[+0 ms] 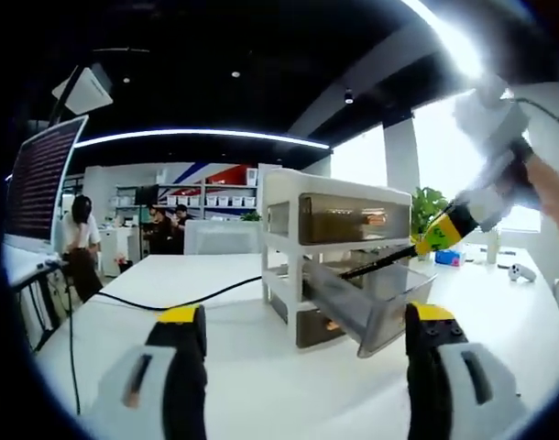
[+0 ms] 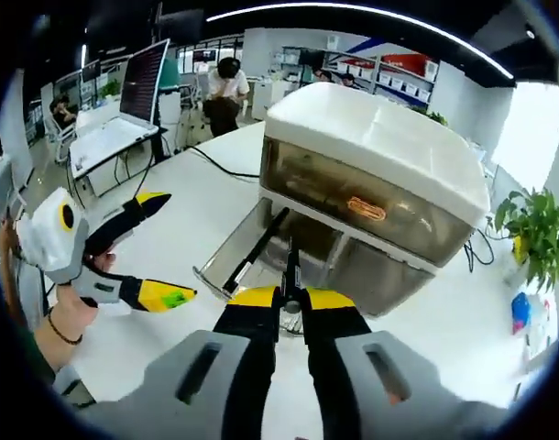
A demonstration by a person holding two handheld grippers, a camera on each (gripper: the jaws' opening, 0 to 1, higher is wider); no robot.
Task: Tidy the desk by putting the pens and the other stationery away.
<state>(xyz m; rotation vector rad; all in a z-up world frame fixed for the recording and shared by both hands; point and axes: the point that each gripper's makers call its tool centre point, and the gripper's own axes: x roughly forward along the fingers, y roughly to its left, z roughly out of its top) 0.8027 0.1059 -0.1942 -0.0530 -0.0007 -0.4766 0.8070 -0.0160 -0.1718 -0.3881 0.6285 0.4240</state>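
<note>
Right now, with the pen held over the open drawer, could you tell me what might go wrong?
1. The right gripper pinches the pen at one end, so it could swing or slip before release.
2. The open drawer juts far out of the drawer unit; a downward push could tip it.
3. The black cable lies across the table near the unit and could snag a gripper.
</note>
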